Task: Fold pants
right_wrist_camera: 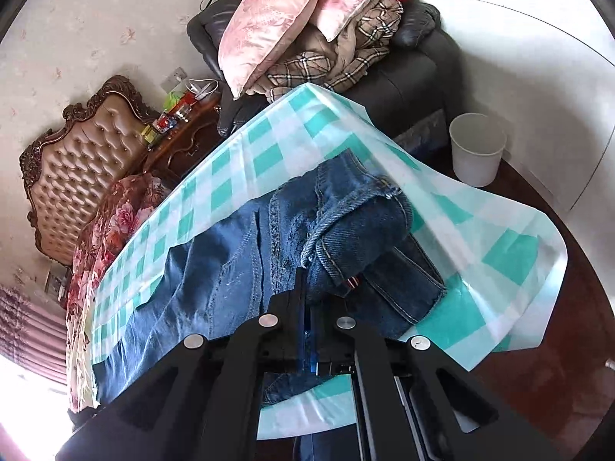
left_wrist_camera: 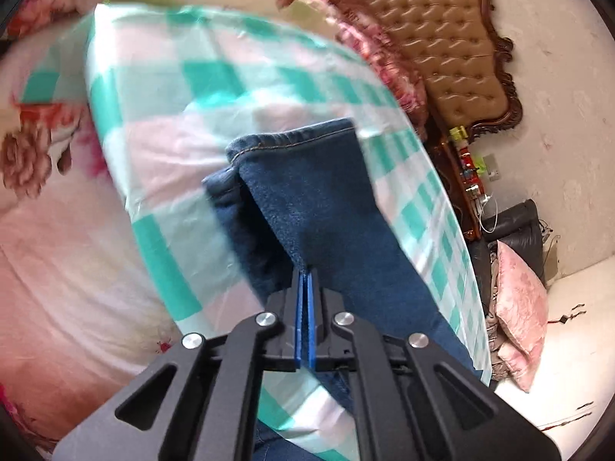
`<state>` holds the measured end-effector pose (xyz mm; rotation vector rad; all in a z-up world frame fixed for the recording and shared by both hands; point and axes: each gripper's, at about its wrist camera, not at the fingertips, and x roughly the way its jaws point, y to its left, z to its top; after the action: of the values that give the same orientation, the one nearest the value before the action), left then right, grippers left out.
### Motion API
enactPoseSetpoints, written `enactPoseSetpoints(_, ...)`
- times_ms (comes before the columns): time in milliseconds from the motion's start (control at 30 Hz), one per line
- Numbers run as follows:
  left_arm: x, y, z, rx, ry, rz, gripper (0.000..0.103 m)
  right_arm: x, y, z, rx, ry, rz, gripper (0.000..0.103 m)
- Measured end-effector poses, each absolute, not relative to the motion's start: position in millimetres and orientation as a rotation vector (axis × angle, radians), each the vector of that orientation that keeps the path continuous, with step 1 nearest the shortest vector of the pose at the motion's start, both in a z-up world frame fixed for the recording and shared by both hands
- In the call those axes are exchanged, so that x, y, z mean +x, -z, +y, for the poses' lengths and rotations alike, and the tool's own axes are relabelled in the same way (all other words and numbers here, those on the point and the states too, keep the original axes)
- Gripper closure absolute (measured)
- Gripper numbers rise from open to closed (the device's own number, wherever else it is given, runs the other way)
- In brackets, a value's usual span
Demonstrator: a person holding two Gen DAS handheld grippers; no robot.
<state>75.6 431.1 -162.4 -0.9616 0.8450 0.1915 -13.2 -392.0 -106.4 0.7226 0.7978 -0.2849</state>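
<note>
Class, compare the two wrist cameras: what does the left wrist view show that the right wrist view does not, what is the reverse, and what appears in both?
Only the left wrist view shows the hem end of a pant leg and a pale floral bedspread.

Only the right wrist view shows the waistband end, a white bucket on the floor and plaid blankets piled on a dark chair.

Both show the jeans on a green checked sheet, the tufted headboard, a pink pillow, and each gripper, left and right, shut on denim.
</note>
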Motion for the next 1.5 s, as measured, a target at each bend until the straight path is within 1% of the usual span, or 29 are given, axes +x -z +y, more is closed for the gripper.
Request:
enactPoseSetpoints(100, 70.5, 156.2, 431.7, -0.971, -0.191, 0.829, 0.102, -11.8, 108.8, -393.7, 0.737, 0.283, 0.801, 0.103)
enactPoseSetpoints(200, 72.6, 181.6, 441.0, -1.028, -0.214, 0.894, 0.102, -7.8, 108.9, -392.8, 0.747, 0.267, 0.809, 0.103)
enactPoseSetpoints(267, 73.8, 193.7, 444.0, -1.058, -0.216, 0.905, 0.102, -10.0, 102.2, -389.8, 0.734, 0.258, 0.797, 0.103)
enactPoseSetpoints(367, 74.0, 192.8, 441.7, -1.035, -0.220, 0.900, 0.102, -14.9, 97.7, -392.3, 0.734, 0.254, 0.788, 0.103)
enactPoseSetpoints(433, 73.4, 194.9, 441.8, -1.038, -0.221, 0.901, 0.102, -13.6, 107.3, -395.2, 0.727, 0.274, 0.812, 0.103)
enactPoseSetpoints(567, 72.9, 193.9, 442.0, -1.033, -0.220, 0.898, 0.102, -10.3, 146.0, -397.0, 0.714, 0.317, 0.901, 0.103)
enactPoseSetpoints(600, 72.8, 193.2, 440.6, -1.031, -0.223, 0.900, 0.099, -9.4, 155.7, -395.9, 0.691, 0.336, 0.924, 0.103)
enactPoseSetpoints(667, 69.8, 187.6, 440.3, -1.013, -0.260, 0.909, 0.098, -8.3, 177.0, -395.8, 0.656, 0.368, 0.976, 0.103)
enactPoseSetpoints(700, 66.6, 180.4, 438.4, -0.979, -0.291, 0.906, 0.090, -11.0, 185.6, -398.3, 0.655, 0.390, 0.992, 0.103)
enactPoseSetpoints(733, 61.7, 167.3, 433.5, -0.912, -0.332, 0.884, 0.081, -14.5, 188.4, -400.5, 0.649, 0.399, 0.994, 0.098)
enactPoseSetpoints(800, 56.4, 145.9, 421.1, -0.787, -0.385, 0.847, 0.076, -24.2, 188.6, -404.6, 0.673, 0.388, 0.984, 0.098)
enactPoseSetpoints(833, 56.5, 134.5, 408.9, -0.713, -0.397, 0.825, 0.069, -31.7, 185.2, -408.2, 0.681, 0.415, 0.985, 0.081)
enactPoseSetpoints(867, 58.6, 121.4, 387.4, -0.611, -0.392, 0.796, 0.064, -38.2, 179.0, -411.0, 0.660, 0.475, 0.987, 0.055)
enactPoseSetpoints(900, 63.2, 110.6, 362.7, -0.507, -0.371, 0.771, 0.049, -45.1, 169.8, -412.8, 0.629, 0.539, 0.971, 0.052)
enactPoseSetpoints(933, 68.3, 101.2, 335.9, -0.406, -0.336, 0.742, 0.037, -50.9, 155.3, -413.5, 0.573, 0.607, 0.940, 0.052)
enactPoseSetpoints(1000, 83.2, 83.4, 261.1, -0.185, -0.173, 0.663, 0.028, -48.7, 133.1, -409.5, 0.496, 0.640, 0.889, 0.052)
enactPoseSetpoints(1033, 92.0, 77.7, 222.1, -0.091, -0.063, 0.638, 0.026, -37.7, 118.5, -400.7, 0.442, 0.608, 0.850, 0.052)
enactPoseSetpoints(1100, 118.1, 71.8, 137.2, 0.065, 0.198, 0.641, 0.026, -6.1, 100.5, -376.4, 0.336, 0.477, 0.787, 0.051)
enactPoseSetpoints(1167, 144.3, 75.0, 82.7, 0.100, 0.384, 0.686, 0.027, 36.4, 95.7, -348.7, 0.224, 0.375, 0.767, 0.044)
enactPoseSetpoints(1200, 161.4, 78.8, 49.7, 0.103, 0.480, 0.719, 0.037, 62.2, 98.8, -332.8, 0.144, 0.341, 0.747, 0.044)
enactPoseSetpoints(1233, 174.3, 81.5, 24.7, 0.119, 0.548, 0.743, 0.053, 75.6, 102.7, -325.5, 0.098, 0.333, 0.735, 0.044)
enactPoseSetpoints(1267, 180.7, 84.2, 9.4, 0.128, 0.593, 0.755, 0.057, 90.5, 108.9, -319.7, 0.047, 0.345, 0.722, 0.044)
enactPoseSetpoints(1333, 207.4, 90.9, -39.4, 0.143, 0.703, 0.786, 0.057, 118.9, 130.3, -320.9, -0.021, 0.415, 0.748, 0.044)
enactPoseSetpoints(1433, 232.5, 106.8, -88.9, 0.206, 0.773, 0.811, 0.057, 134.8, 162.7, -335.5, 0.006, 0.477, 0.819, 0.044)
enactPoseSetpoints(1467, 237.0, 113.0, -103.8, 0.224, 0.812, 0.822, 0.058, 134.3, 170.3, -339.9, 0.017, 0.487, 0.832, 0.044)
enactPoseSetpoints(1500, 240.5, 119.7, -115.4, 0.249, 0.835, 0.827, 0.064, 132.7, 176.9, -344.4, 0.034, 0.494, 0.832, 0.043)
